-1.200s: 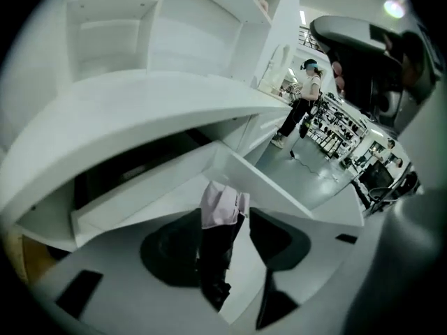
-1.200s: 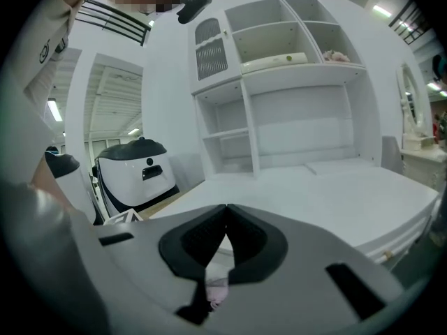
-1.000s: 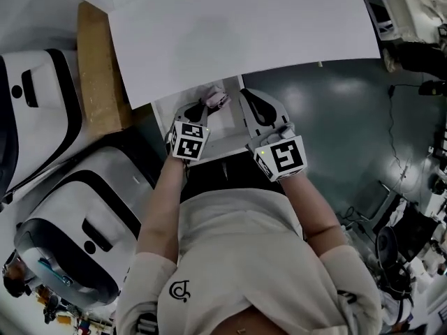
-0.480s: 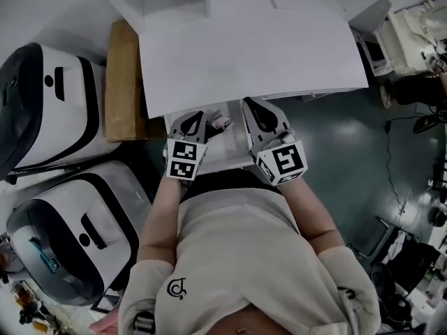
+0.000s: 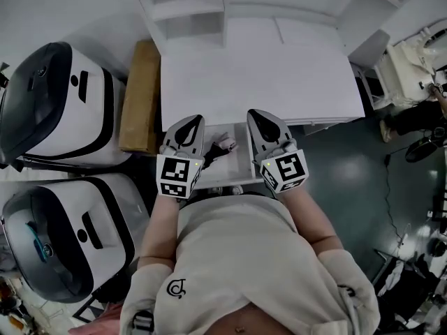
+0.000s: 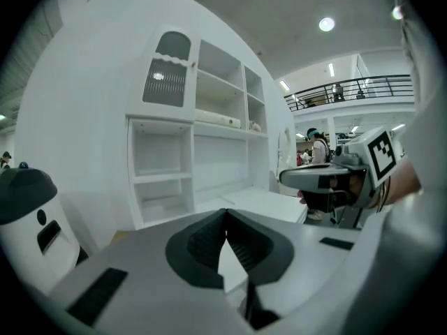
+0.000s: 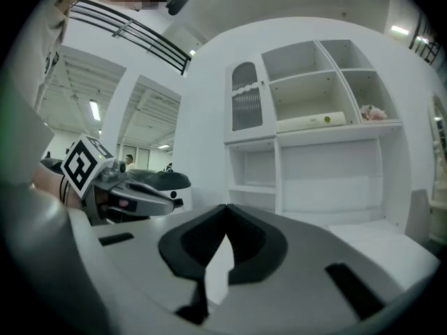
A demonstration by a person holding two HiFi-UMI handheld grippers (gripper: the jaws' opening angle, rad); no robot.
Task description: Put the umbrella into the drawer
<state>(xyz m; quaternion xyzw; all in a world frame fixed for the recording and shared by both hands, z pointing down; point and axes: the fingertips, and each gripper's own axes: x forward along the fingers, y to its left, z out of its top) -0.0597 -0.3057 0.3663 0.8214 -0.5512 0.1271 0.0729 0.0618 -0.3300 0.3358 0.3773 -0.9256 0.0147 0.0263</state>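
In the head view the umbrella (image 5: pixel 222 147), dark with a pinkish end, lies in the open white drawer (image 5: pixel 237 169) under the desk's front edge. It shows between my two grippers, and neither one touches it. My left gripper (image 5: pixel 192 120) is shut and holds nothing; in the left gripper view its pads (image 6: pixel 225 213) meet in front of the shelves. My right gripper (image 5: pixel 255 114) is also shut and empty, its tips (image 7: pixel 225 208) together. Both are held about level above the drawer, side by side, pointing at the desk.
The white desk top (image 5: pixel 258 75) lies ahead, with a white shelf unit (image 5: pixel 209 5) behind it. A brown cardboard box (image 5: pixel 140 96) stands to the desk's left. Two large white-and-black machines (image 5: pixel 56 103) (image 5: pixel 63 236) fill the left side. Dark floor (image 5: pixel 335 159) lies to the right.
Both grippers have risen out of the drawer, the left one more, and now point level. The umbrella stays in the drawer. The shelf unit has come into view.
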